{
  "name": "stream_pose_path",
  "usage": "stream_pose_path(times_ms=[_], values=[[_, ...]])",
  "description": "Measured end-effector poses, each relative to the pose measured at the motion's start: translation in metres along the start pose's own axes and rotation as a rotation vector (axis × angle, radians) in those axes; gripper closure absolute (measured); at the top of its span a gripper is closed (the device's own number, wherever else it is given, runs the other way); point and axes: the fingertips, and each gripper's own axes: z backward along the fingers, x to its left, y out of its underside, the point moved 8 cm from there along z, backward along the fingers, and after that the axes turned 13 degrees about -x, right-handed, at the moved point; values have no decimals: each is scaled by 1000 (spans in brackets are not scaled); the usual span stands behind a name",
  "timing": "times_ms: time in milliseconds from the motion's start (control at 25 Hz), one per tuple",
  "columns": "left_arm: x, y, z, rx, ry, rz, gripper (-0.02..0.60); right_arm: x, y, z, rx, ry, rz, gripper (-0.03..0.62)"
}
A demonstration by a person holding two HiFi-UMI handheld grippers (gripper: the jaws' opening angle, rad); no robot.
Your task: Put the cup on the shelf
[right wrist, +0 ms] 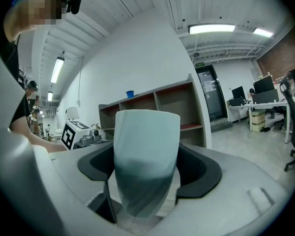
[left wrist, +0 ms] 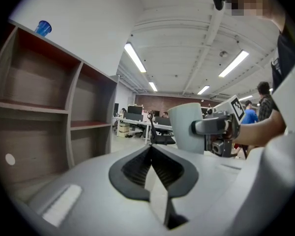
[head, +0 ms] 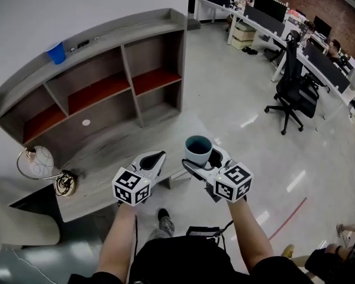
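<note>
- While I gripped the cup (head: 198, 149) in the right gripper (head: 199, 157), its jaws were clamped on the cup's lower body, one on each side. The right gripper view showed the pale wall filling the gap.
- The cup stood upright with its mouth up and its long axis vertical. It was held in the air about over the near right corner of the desk top (head: 118, 147), resting on nothing.
- The left gripper (head: 154, 158) sat just beside it on the left, jaws pressed together with nothing between them. In its own view the cup appeared off to the right.
- Key relation: the shelf (head: 124, 57) lay far and to the left of the cup, with its open compartments facing me. The right-hand column (head: 158, 81) was the closest part.
- Judgement: the right gripper was the one to make the carry, far and leftward. The cup would need to stay upright and go in below a compartment's top board.
- A blue cup (head: 57, 52) stood on the top board at far left, well apart from that path.
- A lamp (head: 38, 161) sat at the near left of the desk top, also well clear.
</note>
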Motion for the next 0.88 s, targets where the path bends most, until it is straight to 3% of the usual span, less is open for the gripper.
stream_pose_path(times_ms=[200,400,880], values=[[68,-15,-24,6,0,-23,580,-21,-4,-60,-1,17,19,215],[110,-19,-42,-8,17,-6,580,-34,-2,-104,-4,31,19,215],[131,-4,-76,2,-11,26,580,-70,4,-130,21,3,-5,215]])
